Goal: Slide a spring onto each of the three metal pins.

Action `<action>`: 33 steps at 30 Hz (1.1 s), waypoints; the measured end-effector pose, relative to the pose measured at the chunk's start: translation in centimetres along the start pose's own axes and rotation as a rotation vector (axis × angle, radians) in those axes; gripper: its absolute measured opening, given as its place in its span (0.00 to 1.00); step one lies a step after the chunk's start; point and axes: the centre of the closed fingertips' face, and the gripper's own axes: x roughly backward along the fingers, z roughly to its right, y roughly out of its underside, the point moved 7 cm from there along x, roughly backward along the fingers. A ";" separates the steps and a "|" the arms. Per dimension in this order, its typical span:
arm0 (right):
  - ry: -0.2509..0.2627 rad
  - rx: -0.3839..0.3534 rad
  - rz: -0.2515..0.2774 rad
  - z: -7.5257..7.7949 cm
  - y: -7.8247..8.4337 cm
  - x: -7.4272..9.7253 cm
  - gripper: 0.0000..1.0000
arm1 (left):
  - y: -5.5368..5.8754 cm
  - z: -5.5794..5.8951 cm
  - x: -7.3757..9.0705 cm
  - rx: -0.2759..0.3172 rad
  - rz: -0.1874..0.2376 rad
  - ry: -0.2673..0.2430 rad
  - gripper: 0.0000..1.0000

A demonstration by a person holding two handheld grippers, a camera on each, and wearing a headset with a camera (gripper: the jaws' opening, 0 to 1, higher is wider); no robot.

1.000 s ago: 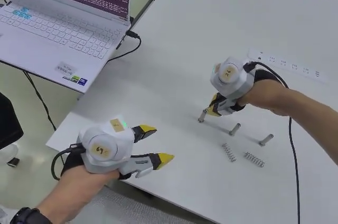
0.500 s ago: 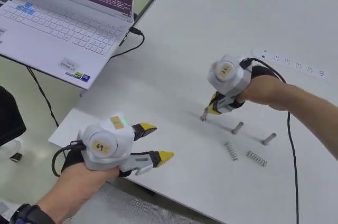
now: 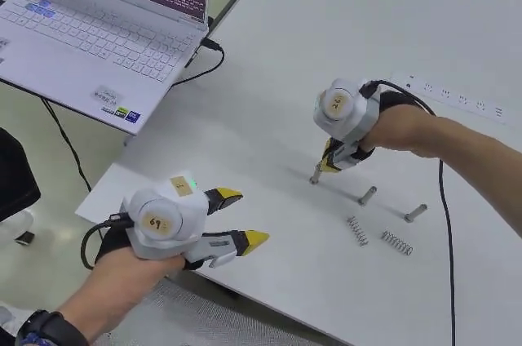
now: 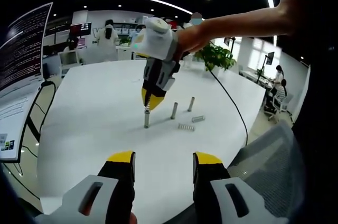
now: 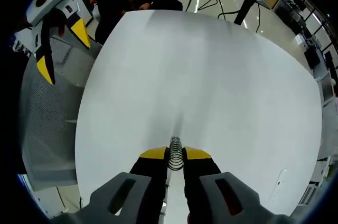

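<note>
— Where was the spring [image 5: 175, 149]?
— Your right hand-held gripper [image 5: 175, 155] was clamped on it, with a pin [image 3: 315, 175] just below its tips. A tilt could have jammed it. Your left hand-held gripper [image 3: 240, 217] idled, jaws apart.

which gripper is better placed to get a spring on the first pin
Right. The right gripper is shut on a spring just above the end pin. The left gripper is open, holds nothing, and hangs near the table edge, away from the pins.
</note>
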 end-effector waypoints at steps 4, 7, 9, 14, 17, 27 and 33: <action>-0.002 0.015 -0.018 0.0 -0.1 -0.4 0.09 | 0.0 0.0 0.0 -0.001 0.002 0.001 0.38; -0.007 0.018 -0.021 -0.1 -0.2 -0.7 0.09 | -0.2 -0.1 0.0 -0.003 0.004 0.000 0.38; -0.011 0.019 -0.025 -0.1 -0.3 -0.9 0.09 | -0.2 -0.1 0.0 -0.002 0.005 -0.002 0.38; -0.017 0.026 -0.037 -0.2 -0.3 -1.7 0.09 | -0.2 -0.1 0.0 0.000 0.004 -0.003 0.38; -0.023 0.039 -0.046 -0.3 -0.2 -2.2 0.09 | -0.2 -0.1 -0.1 0.003 0.002 -0.003 0.38; -0.033 0.043 -0.055 -0.2 0.2 -3.3 0.09 | -0.1 0.0 -0.2 0.008 -0.001 -0.004 0.38; -0.034 0.036 -0.056 -0.2 0.4 -3.7 0.09 | 0.0 0.0 -0.3 0.010 -0.004 -0.005 0.38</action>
